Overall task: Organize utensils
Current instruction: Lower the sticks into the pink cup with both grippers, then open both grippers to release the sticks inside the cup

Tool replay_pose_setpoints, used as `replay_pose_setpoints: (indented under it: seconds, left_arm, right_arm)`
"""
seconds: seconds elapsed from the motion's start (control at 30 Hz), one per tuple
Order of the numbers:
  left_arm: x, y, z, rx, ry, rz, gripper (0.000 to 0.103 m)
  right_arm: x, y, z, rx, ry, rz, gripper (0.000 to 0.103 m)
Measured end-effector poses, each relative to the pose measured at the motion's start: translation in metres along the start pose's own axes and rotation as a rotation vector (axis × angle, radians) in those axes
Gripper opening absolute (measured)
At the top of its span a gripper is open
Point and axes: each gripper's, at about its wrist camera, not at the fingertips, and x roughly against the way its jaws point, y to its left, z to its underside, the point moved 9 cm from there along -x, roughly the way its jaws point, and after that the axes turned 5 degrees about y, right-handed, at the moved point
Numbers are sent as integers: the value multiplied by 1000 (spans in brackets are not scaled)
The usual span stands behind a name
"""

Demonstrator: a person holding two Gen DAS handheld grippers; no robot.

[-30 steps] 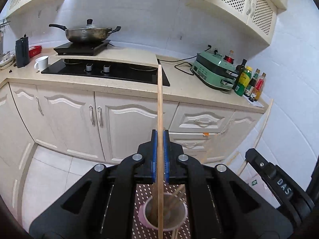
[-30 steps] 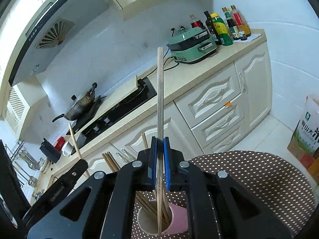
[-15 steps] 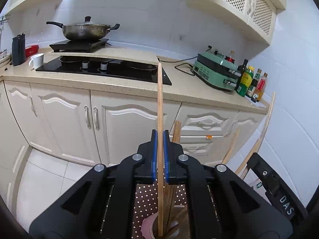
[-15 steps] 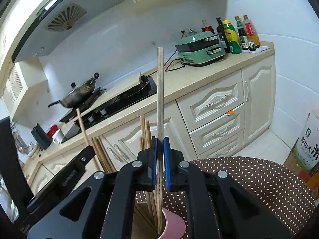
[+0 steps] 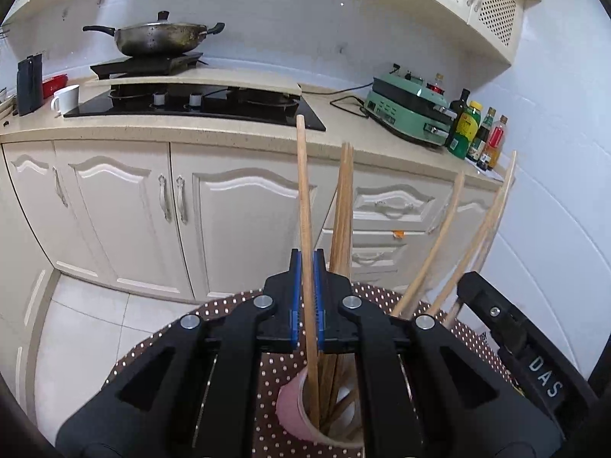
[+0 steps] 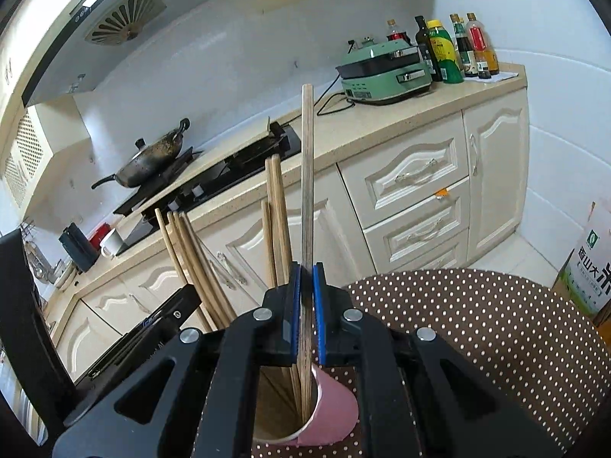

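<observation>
Both grippers clenched on one chopstick each, left gripper [image 5: 306, 301] and right gripper [image 6: 305, 305], tips already inside the pink cup [image 6: 328, 416] at bottom centre on the dotted table [image 6: 477, 328] (others stand inside), so lower straight and release only once the tips bottom out.

Black left gripper [image 5: 306, 297] and black right gripper [image 6: 306, 305]: both carry blue pads. Held pale wooden chopstick [image 5: 305, 206]: light tan. Held grey-brown weathered chopstick [image 6: 306, 191]: darker, streaked. Round pink paper cup [image 6: 332, 420]: pink outside, white rim, tan inside. Round table cover [image 6: 477, 336]: dark brown with a regular white dot pattern. Speckled beige counter [image 5: 229, 133]: cream cabinet doors below. Rectangular countertop cooker [image 6: 385, 68]: mint green. Glass hob [image 5: 191, 103]: black. Wall tiles: white.
</observation>
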Motion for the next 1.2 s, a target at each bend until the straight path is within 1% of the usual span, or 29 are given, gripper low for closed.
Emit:
replay_pose_setpoints:
  seconds: [0.13,0.2,0.27,0.4,0.43,0.5,0.57,0.63,0.7,0.77,0.83,0.87,0.93,1.1,1.2]
  left_arm:
    - [3,-4,9,-22,19,6,7]
    - [3,-3,15,-25,33,5,7]
    - [2,-3,19,-28,45,4,7]
    - [4,-4,26,-45,60,0,7]
    - [4,-4,28,-47,63,0,7]
    - [4,-2,29,-47,76,-5,7]
    - [7,-1,31,-43,88,-6,7]
    - [8,-1,32,-51,104,-13,7]
    - [9,-1,35,-75,121,-22,8]
    - [10,-2,38,-90,135,-31,13]
    - [13,-1,40,-86,135,-38,27]
    - [17,0,40,-84,129,-40,31]
    - [22,2,39,-84,119,-48,46]
    - [34,4,38,-90,106,-66,46]
    - [42,5,38,-95,102,-82,47]
  right_arm:
    - [1,2,9,10,23,3,6]
    - [1,1,13,5,36,4,8]
    - [-1,0,17,2,57,3,8]
    - [3,-2,20,2,68,2,9]
    - [3,-3,21,5,75,7,11]
    - [5,-5,22,5,84,11,22]
    - [10,-8,22,10,82,24,37]
    - [16,-10,22,32,75,49,46]
    - [20,-9,22,55,70,56,49]
    - [23,-9,22,79,71,65,53]
    - [25,-10,23,83,75,65,54]
    - [26,-10,23,83,77,62,54]
    - [28,-10,23,90,80,63,55]
    - [36,-8,22,113,81,60,56]
    - [40,-6,22,124,81,59,60]
